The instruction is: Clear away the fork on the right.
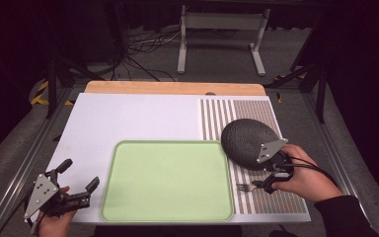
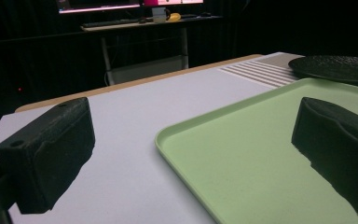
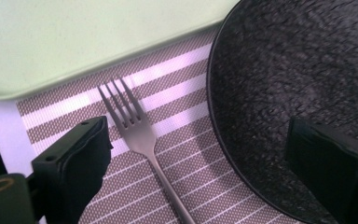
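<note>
Left tongs (image 1: 79,185) held apart, empty, tray (image 1: 168,148) just right of them. Right tongs (image 3: 205,154) apart, fork (image 3: 137,133) lying between the jaws on the striped mat (image 3: 177,121), plate (image 3: 307,84) under the right jaw. Likely fork pickup: jaws should be lowered, shifted clear of the plate rim, closed across the neck.

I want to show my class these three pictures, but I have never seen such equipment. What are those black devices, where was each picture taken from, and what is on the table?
No robot here: a person holds a pair of hand-operated tongs in each hand. The high view looks down on the table; the left tongs sit at the near left corner, the right tongs at the right. The other two pictures come from cameras riding on each pair, looking along its black jaws.

On the table lie a pale green tray, empty, and a striped placemat carrying a dark textured plate and a metal fork.

Both tongs are open and hold nothing. The right pair hovers over the fork, with one jaw over the plate.
</note>
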Action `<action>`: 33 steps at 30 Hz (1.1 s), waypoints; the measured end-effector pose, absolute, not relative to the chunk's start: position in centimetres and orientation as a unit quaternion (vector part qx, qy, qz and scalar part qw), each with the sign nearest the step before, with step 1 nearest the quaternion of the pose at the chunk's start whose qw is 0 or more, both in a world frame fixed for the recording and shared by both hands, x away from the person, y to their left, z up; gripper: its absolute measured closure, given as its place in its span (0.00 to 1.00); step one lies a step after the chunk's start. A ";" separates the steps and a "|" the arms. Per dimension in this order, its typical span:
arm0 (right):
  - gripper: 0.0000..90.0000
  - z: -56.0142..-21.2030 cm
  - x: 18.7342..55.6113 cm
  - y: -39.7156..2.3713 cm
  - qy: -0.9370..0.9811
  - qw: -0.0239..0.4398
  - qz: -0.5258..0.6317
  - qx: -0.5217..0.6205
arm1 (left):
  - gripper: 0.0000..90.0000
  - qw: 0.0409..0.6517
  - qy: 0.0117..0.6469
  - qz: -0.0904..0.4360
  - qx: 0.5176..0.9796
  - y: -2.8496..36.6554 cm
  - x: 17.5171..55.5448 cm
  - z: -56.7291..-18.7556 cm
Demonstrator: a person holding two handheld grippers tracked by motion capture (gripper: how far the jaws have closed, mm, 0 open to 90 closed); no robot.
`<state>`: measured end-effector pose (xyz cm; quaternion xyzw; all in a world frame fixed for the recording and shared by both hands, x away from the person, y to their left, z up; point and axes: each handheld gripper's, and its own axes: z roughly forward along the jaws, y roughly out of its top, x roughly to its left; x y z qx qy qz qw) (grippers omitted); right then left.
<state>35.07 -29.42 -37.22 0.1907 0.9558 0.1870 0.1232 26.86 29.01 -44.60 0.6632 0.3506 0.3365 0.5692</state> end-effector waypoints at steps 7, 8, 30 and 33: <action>0.09 -37.7 35.1 -29.4 0.963 0.109 0.164 0.185 | 0.00 0.569 0.350 0.335 0.664 29.0 26.9 -44.6; 0.09 -37.7 35.2 -29.4 0.964 0.106 0.163 0.182 | 0.00 0.569 0.350 0.336 0.664 29.0 26.9 -44.6; 0.15 -39.1 35.2 -29.2 0.979 0.060 0.104 0.164 | 0.00 0.570 0.352 0.336 0.662 29.1 26.9 -44.6; 0.18 -39.1 35.3 -29.2 0.981 0.064 0.101 0.153 | 0.00 0.571 0.353 0.337 0.660 29.2 26.9 -44.6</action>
